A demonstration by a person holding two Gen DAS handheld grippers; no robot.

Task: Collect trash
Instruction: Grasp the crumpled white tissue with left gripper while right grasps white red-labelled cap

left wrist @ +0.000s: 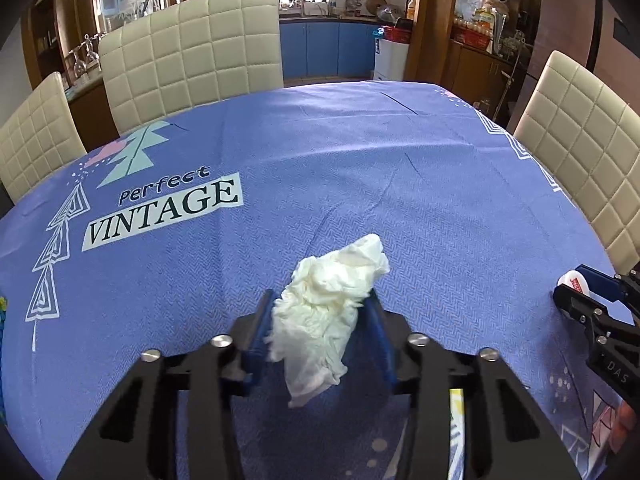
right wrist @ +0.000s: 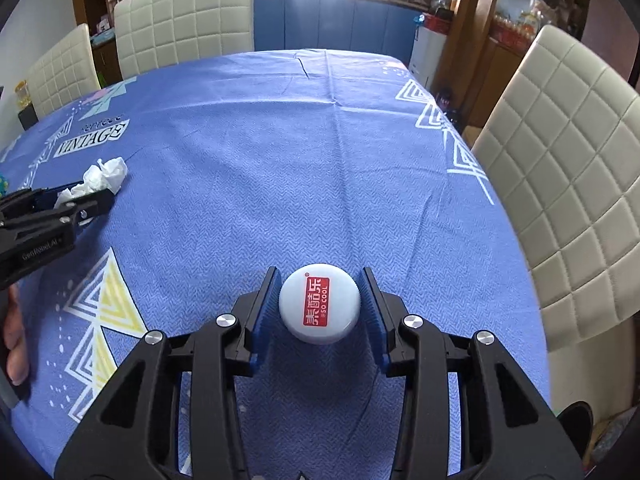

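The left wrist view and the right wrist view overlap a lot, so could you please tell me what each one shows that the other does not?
Only the left wrist view shows the tissue's loose tail hanging between the left claw pads. Only the right wrist view shows the white cap top with its red "SO COOL" label, and a hand at the left edge. Both show the crumpled tissue, the cap in the right claw, and the blue tablecloth.

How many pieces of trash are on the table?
2: a crumpled tissue between the left claw's pads, and a white cap between the right claw's pads.
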